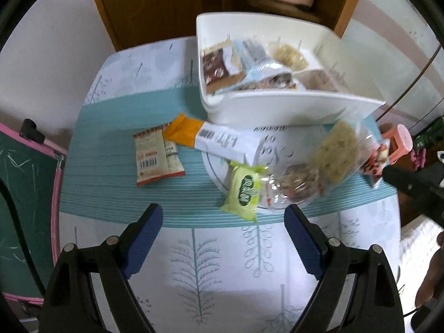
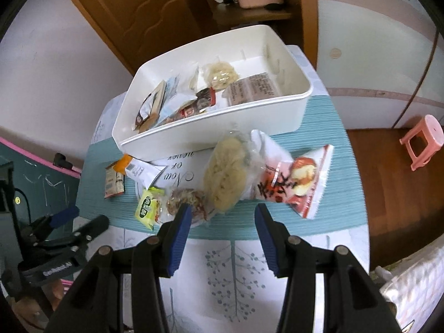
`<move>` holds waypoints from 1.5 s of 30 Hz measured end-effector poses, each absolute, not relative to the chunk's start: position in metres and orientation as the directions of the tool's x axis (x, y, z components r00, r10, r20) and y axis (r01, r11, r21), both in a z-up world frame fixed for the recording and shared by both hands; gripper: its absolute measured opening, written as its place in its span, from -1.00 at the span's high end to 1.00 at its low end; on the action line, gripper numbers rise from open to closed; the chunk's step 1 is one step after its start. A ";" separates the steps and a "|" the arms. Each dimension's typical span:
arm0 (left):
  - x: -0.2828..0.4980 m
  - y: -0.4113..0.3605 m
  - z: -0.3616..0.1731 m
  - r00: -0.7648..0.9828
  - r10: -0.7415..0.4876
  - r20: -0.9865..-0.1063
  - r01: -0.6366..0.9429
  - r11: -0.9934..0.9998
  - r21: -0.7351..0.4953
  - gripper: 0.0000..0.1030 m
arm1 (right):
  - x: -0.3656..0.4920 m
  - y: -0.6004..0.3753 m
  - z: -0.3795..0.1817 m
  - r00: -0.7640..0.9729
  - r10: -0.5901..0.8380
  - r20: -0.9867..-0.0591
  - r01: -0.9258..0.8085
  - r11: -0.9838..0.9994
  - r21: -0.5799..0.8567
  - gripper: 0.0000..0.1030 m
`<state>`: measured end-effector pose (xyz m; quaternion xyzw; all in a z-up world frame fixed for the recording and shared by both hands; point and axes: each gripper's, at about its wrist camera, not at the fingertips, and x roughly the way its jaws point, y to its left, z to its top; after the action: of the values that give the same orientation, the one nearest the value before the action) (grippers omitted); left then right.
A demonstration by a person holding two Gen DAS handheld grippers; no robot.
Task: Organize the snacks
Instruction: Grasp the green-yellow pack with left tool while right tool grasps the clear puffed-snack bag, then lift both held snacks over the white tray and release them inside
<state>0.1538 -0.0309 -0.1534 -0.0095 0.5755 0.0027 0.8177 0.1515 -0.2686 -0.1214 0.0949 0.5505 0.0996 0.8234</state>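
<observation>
A white bin (image 1: 277, 105) (image 2: 222, 127) at the table's far side holds several snack packs. In front of it loose snacks lie on and around a white plate (image 1: 219, 177): a yellow-green pack (image 1: 244, 188) (image 2: 147, 204), a clear bag of pale cakes (image 1: 335, 152) (image 2: 224, 172), a nut bar in clear wrap (image 1: 297, 183) (image 2: 186, 199), a red and white pack (image 2: 297, 180), an orange and white long pack (image 1: 211, 138), and a beige and red pack (image 1: 158, 155) (image 2: 113, 180). My left gripper (image 1: 223, 222) is open and empty, short of the yellow-green pack. My right gripper (image 2: 223, 216) is open and empty, just before the pale cakes.
The table has a teal and white cloth (image 1: 111, 194). A chalkboard with pink frame (image 1: 25, 194) stands at the left. A pink stool (image 2: 421, 141) stands on the wood floor at the right. A wooden door (image 2: 144, 14) and shelf are behind the table.
</observation>
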 end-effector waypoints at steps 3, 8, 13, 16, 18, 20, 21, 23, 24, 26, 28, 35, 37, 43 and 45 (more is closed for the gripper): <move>0.159 -0.027 -0.167 0.326 -0.007 -0.945 -0.011 1.000 -0.012 -0.72 | 0.162 -0.264 -0.129 0.373 0.258 -0.891 -0.064 0.965 0.253 0.07; 0.172 -0.022 -0.186 0.308 -0.021 -0.951 -0.008 1.000 -0.025 -0.70 | 0.183 -0.260 -0.139 0.383 0.230 -0.894 -0.065 0.973 0.222 0.07; 0.185 -0.022 -0.205 0.279 -0.060 -0.958 0.002 0.998 -0.062 -0.67 | 0.204 -0.254 -0.146 0.398 0.192 -0.897 -0.076 0.981 0.176 0.07; 0.190 -0.028 -0.217 0.259 -0.064 -0.964 0.025 0.998 -0.059 -0.64 | 0.213 -0.250 -0.152 0.394 0.168 -0.903 -0.083 0.986 0.147 0.07; 0.193 -0.030 -0.225 0.240 -0.066 -0.968 0.038 0.998 -0.058 -0.61 | 0.216 -0.245 -0.156 0.390 0.163 -0.906 -0.096 0.986 0.136 0.07; 0.195 -0.032 -0.234 0.218 -0.071 -0.973 0.047 0.997 -0.062 -0.57 | 0.219 -0.240 -0.161 0.382 0.159 -0.910 -0.110 0.986 0.126 0.07; 0.196 -0.031 -0.237 0.213 -0.083 -0.974 0.050 0.996 -0.074 -0.57 | 0.219 -0.237 -0.164 0.376 0.160 -0.913 -0.117 0.985 0.124 0.07; 0.198 -0.032 -0.241 0.206 -0.096 -0.974 0.052 0.995 -0.087 -0.57 | 0.221 -0.232 -0.171 0.356 0.165 -0.920 -0.128 0.984 0.127 0.07; 0.199 -0.033 -0.241 0.208 -0.101 -0.973 0.057 0.994 -0.091 -0.57 | 0.221 -0.230 -0.174 0.343 0.168 -0.924 -0.129 0.983 0.131 0.07; 0.203 -0.035 -0.244 0.208 -0.105 -0.972 0.065 0.993 -0.093 -0.57 | 0.223 -0.226 -0.181 0.322 0.168 -0.932 -0.127 0.983 0.133 0.07; 0.206 -0.038 -0.244 0.213 -0.105 -0.971 0.075 0.993 -0.090 -0.57 | 0.224 -0.222 -0.188 0.311 0.161 -0.936 -0.122 0.984 0.129 0.06; 0.209 -0.053 -0.247 0.252 -0.063 -0.966 0.137 0.990 -0.029 -0.57 | 0.231 -0.209 -0.196 0.305 0.114 -0.945 -0.125 0.989 0.079 -0.19; 0.206 -0.053 -0.247 0.261 -0.066 -0.963 0.134 0.991 -0.032 -0.55 | 0.232 -0.204 -0.200 0.302 0.078 -0.950 -0.133 0.990 0.039 -0.21; 0.186 -0.052 -0.236 0.303 -0.057 -0.951 0.126 0.992 -0.019 0.32 | 0.228 -0.189 -0.205 0.335 0.032 -0.942 -0.193 0.981 -0.035 -0.09; 0.180 -0.049 -0.235 0.308 -0.059 -0.950 0.119 0.993 -0.023 0.32 | 0.227 -0.188 -0.204 0.347 0.036 -0.937 -0.209 0.977 -0.040 0.02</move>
<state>0.1803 -0.0494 -0.2349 0.0258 0.5858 -0.0550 0.8081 0.2269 -0.1881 -0.2041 -0.0763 0.5664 0.0750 0.8172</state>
